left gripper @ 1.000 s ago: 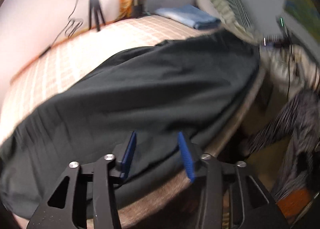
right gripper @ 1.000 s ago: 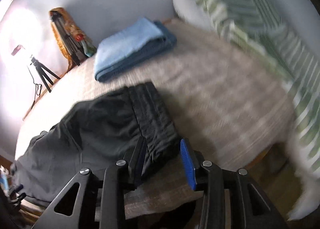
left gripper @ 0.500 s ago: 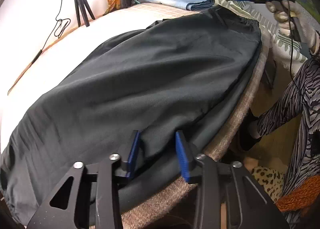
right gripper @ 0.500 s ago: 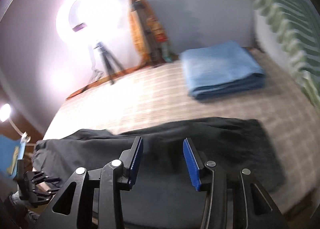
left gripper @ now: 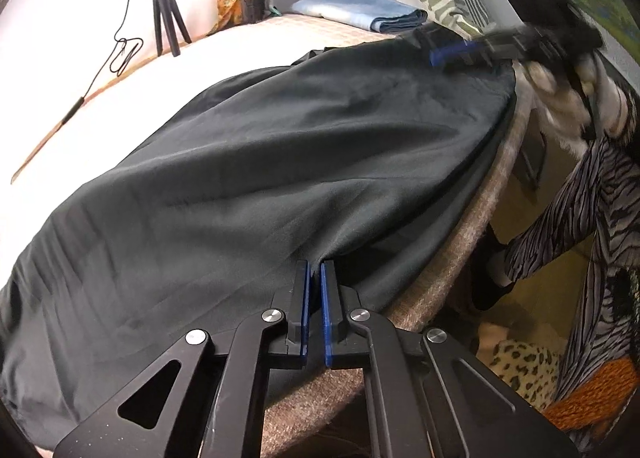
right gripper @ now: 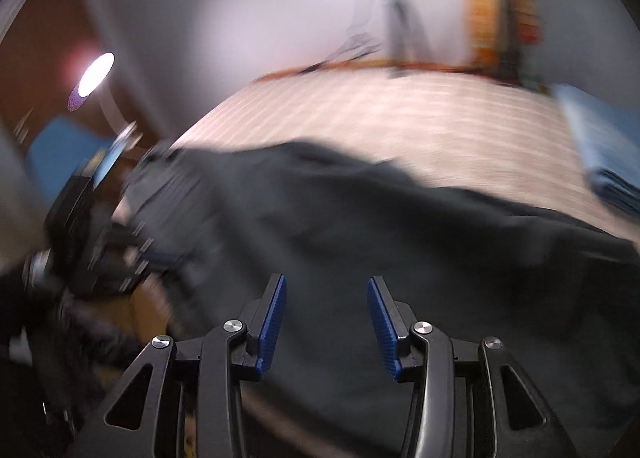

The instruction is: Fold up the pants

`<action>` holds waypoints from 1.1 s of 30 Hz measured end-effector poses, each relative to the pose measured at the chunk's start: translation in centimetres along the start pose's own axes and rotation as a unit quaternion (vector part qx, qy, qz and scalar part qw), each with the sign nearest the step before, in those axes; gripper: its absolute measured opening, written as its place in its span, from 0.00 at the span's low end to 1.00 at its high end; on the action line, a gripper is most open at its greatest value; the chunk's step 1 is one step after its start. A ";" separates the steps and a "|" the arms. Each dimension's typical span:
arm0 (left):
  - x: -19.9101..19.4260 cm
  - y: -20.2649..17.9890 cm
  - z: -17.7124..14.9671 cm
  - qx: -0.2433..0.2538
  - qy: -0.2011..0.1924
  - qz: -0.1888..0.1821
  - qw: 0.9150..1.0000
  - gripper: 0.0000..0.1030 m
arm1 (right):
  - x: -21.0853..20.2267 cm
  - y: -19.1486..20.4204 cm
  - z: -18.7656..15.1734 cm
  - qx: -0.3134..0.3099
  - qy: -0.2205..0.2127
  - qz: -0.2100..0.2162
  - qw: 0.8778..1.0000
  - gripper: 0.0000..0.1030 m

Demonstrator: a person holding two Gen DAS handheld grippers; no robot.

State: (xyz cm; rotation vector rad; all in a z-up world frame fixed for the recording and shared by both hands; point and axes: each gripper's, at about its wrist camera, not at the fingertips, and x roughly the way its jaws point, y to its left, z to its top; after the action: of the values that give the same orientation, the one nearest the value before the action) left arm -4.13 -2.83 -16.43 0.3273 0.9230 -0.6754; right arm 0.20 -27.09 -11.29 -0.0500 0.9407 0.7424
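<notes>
While left tongs [left gripper: 315, 272] pinch one pants [left gripper: 256, 162], right tongs [right gripper: 326, 290] gape.

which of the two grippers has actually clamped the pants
The left gripper: its blue pads are pinched shut on the near edge of the dark pants. The right gripper hangs over the fabric with jaws wide apart, holding nothing.

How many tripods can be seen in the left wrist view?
1. A black tripod stands at the far edge of the bed, by the wall, left of the folded blue towel. Others may be hidden.
</notes>
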 end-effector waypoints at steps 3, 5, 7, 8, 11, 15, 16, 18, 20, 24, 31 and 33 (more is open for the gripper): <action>-0.2 0.3 0.3 -0.009 -0.005 -0.004 1.000 0.03 | 1.8 3.8 -1.0 -0.058 0.026 0.019 0.998 0.44; -0.4 0.4 0.4 -0.014 -0.010 -0.006 1.000 0.03 | 3.0 5.8 -1.5 -0.096 0.040 0.014 0.994 0.43; -0.6 0.7 0.5 -0.022 -0.015 -0.009 1.000 0.03 | 3.8 7.3 -2.2 -0.130 0.052 0.006 0.990 0.43; -0.7 0.8 0.6 -0.026 -0.018 -0.010 0.999 0.03 | 4.2 8.0 -2.5 -0.146 0.056 0.000 0.988 0.42; -0.9 0.9 0.6 -0.027 -0.021 -0.010 0.999 0.03 | 4.9 9.2 -2.7 -0.182 0.055 -0.036 0.981 0.42; -1.1 0.7 0.3 -0.027 -0.023 0.001 0.999 0.03 | 5.8 9.5 -2.9 -0.196 0.066 -0.077 0.975 0.07; -1.2 0.6 0.2 -0.028 -0.023 0.001 0.999 0.02 | 5.9 9.4 -2.6 -0.190 0.066 -0.076 0.977 0.02; -1.6 0.4 -0.5 -0.031 -0.022 -0.002 0.999 0.02 | 5.3 9.1 -2.8 -0.180 0.070 -0.052 0.980 0.00; -1.7 0.0 -1.3 -0.029 -0.015 -0.007 0.999 0.02 | 4.8 9.2 -3.1 -0.178 0.077 -0.031 0.981 0.00; -1.4 -0.7 -2.5 -0.024 -0.001 -0.017 1.000 0.01 | 5.4 9.2 -4.2 -0.184 0.092 -0.023 0.978 0.00; -3.4 0.5 -1.9 -0.073 -0.025 -0.037 0.996 0.05 | 2.7 8.3 -1.7 -0.176 0.061 0.022 0.982 0.34; -4.5 1.4 -1.2 -0.089 -0.050 -0.040 0.994 0.15 | 1.2 6.9 0.2 -0.152 0.030 0.044 0.987 0.34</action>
State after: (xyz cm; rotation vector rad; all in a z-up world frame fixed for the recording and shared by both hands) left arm -5.78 0.62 -13.45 0.0969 0.8971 -0.6721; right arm -3.36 -21.15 -10.17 -0.3013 0.8852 0.9665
